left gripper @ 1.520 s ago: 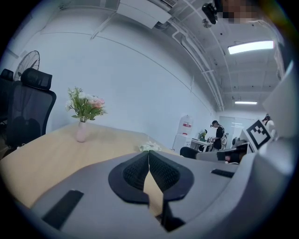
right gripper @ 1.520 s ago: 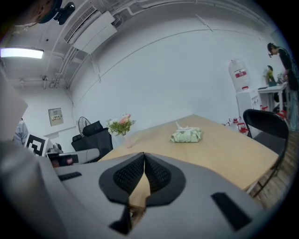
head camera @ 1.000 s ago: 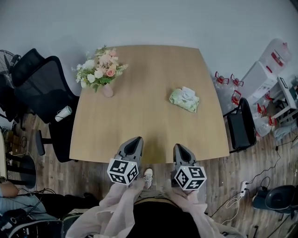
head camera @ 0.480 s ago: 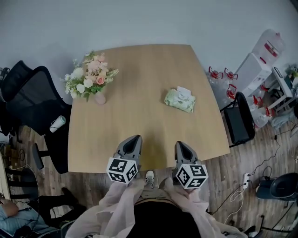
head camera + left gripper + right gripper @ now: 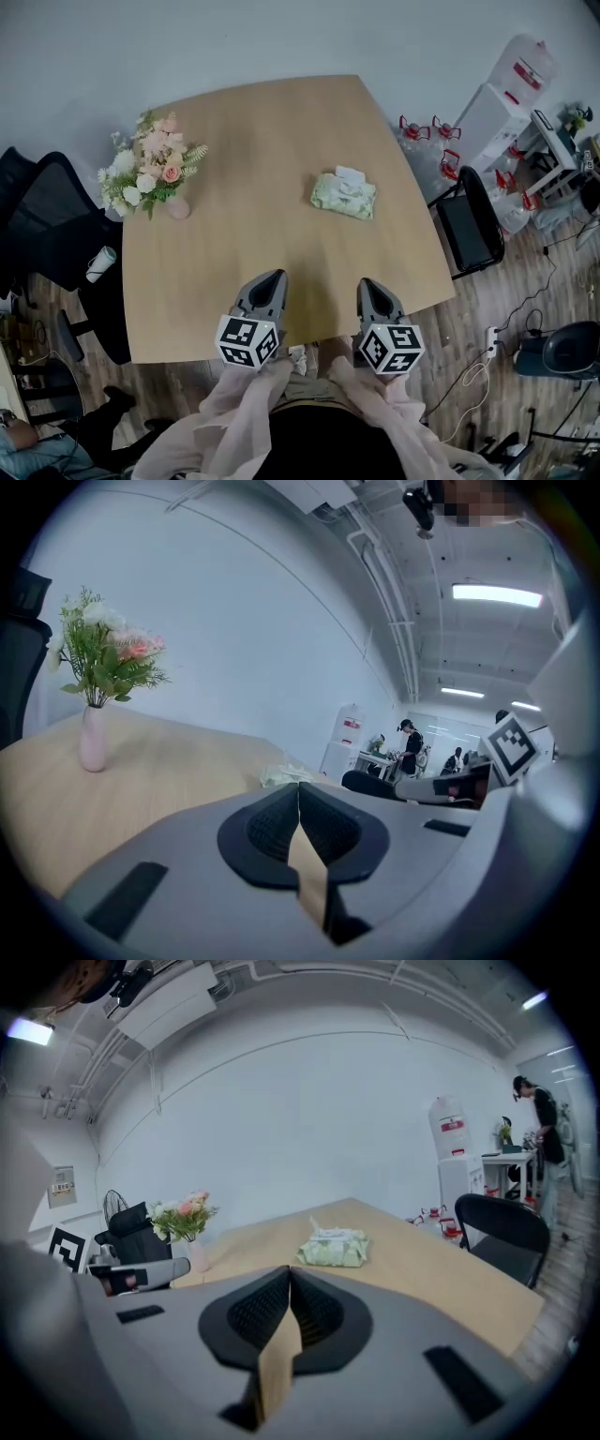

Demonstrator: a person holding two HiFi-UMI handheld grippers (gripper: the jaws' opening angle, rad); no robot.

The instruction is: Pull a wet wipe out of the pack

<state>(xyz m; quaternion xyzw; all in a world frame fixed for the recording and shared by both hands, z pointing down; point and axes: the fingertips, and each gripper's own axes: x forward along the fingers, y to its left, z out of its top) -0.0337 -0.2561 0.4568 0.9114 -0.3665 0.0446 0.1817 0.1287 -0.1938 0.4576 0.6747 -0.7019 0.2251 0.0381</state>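
Note:
A pale green wet wipe pack (image 5: 343, 196) lies on the wooden table (image 5: 253, 150), right of centre, with a white wipe poking up from its top. The right gripper view shows the pack (image 5: 333, 1248) ahead, beyond the jaws; the left gripper view shows only a sliver of the pack (image 5: 281, 775) past the jaws. My left gripper (image 5: 270, 284) and my right gripper (image 5: 369, 289) hover over the table's near edge, well short of the pack. Both are shut with nothing between their jaws.
A pink vase of flowers (image 5: 150, 173) stands at the table's left side. A black office chair (image 5: 52, 220) is off the left edge, another black chair (image 5: 466, 225) off the right. Water bottles and a dispenser (image 5: 506, 89) stand at the far right.
The view has swung, so the table, pack and vase have shifted left in the head view. Both grippers stay at the near edge, shut.

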